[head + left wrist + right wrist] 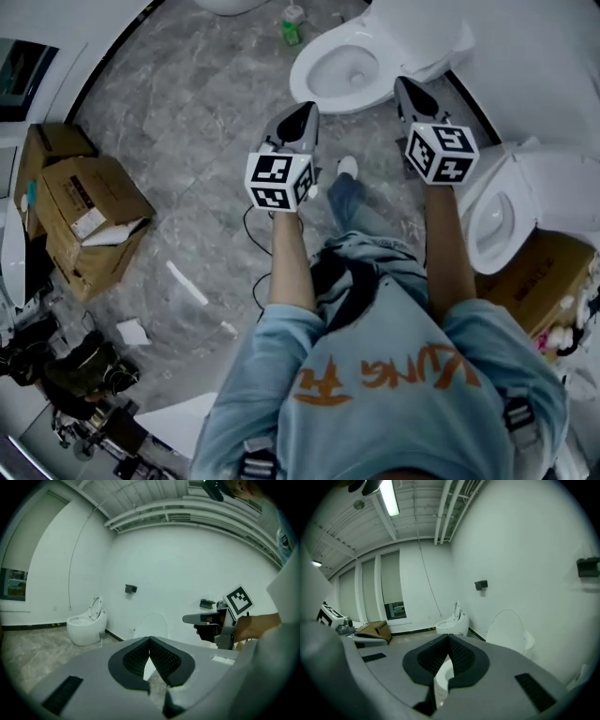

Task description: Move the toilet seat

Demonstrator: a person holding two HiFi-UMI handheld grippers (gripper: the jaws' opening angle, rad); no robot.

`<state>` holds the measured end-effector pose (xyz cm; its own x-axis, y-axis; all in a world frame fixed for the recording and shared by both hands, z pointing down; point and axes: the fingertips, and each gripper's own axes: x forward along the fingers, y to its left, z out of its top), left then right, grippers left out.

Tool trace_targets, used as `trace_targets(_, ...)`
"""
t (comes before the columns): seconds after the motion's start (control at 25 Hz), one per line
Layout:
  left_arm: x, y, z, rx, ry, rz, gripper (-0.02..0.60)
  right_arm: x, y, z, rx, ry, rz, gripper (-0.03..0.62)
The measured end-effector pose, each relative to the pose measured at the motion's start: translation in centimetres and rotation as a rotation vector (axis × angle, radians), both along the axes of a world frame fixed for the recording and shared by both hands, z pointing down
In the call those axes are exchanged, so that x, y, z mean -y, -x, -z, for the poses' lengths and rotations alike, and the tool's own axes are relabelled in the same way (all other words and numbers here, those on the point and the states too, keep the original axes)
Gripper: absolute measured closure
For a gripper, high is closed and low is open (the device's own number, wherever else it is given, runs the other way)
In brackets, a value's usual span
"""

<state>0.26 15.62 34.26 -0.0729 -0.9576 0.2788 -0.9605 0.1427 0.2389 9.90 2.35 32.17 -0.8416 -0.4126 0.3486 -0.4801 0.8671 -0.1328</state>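
A white toilet (pixel 342 66) stands ahead against the wall, its bowl uncovered and its lid and seat (pixel 506 630) raised upright; the same lid (pixel 152 623) shows in the left gripper view. My left gripper (pixel 302 114) hovers in the air short of the bowl's near rim, shut and empty. Just over the bowl's right edge, my right gripper (pixel 408 89) is also shut with nothing in it. In the left gripper view the jaws (pixel 150 641) meet, and the right gripper (pixel 201 618) shows alongside. The right gripper's jaws (pixel 449 641) are closed above the bowl rim (pixel 443 674).
A second toilet (pixel 497 216) stands close at the right, beside a cardboard box (pixel 548 281). More cardboard boxes (pixel 84 216) and dark equipment (pixel 66 375) fill the left. A green bottle (pixel 292 26) stands by the wall. Another toilet (pixel 86 625) stands farther along.
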Motion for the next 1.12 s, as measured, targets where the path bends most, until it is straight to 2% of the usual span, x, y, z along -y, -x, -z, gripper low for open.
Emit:
trace_targets(0.08, 1.5, 1.4, -2.5, -0.022, 0.076, -0.033, 0.580, 1.9, 1.4, -2.9, -0.023, 0.071, -0.031, 0.595)
trace_targets(0.16, 3.5, 3.5, -3.7, -0.026, 0.119, -0.049, 0.580, 4.4, 2.9, -4.8, -0.033, 0.119, -0.053, 0.595)
trace_targets(0.36, 8.5, 6.4, -4.2, 0.013, 0.168, -0.096, 0.580, 10.2, 5.6, -5.6, -0.010, 0.151, -0.081, 0.595)
trace_targets(0.64, 11.2, 8.1, -6.0, 0.037, 0.261, -0.184, 0.580, 12.3, 9.9, -6.3, 0.021, 0.185, -0.044, 0.594)
trace_targets(0.72, 12.1, 8.8, -6.9, 0.044, 0.300, -0.228, 0.580, 12.3, 11.3, -7.3, 0.018, 0.209, -0.043, 0.594)
trace_targets(0.84, 13.7, 10.4, -9.9, 0.048, 0.400, -0.306, 0.580, 12.7, 12.9, -9.4, -0.007, 0.233, -0.059, 0.594)
trace_targets(1.12, 17.6, 11.6, -16.8, 0.070, 0.579, -0.581, 0.580, 14.7, 13.8, -16.3, -0.078, 0.341, -0.211, 0.594)
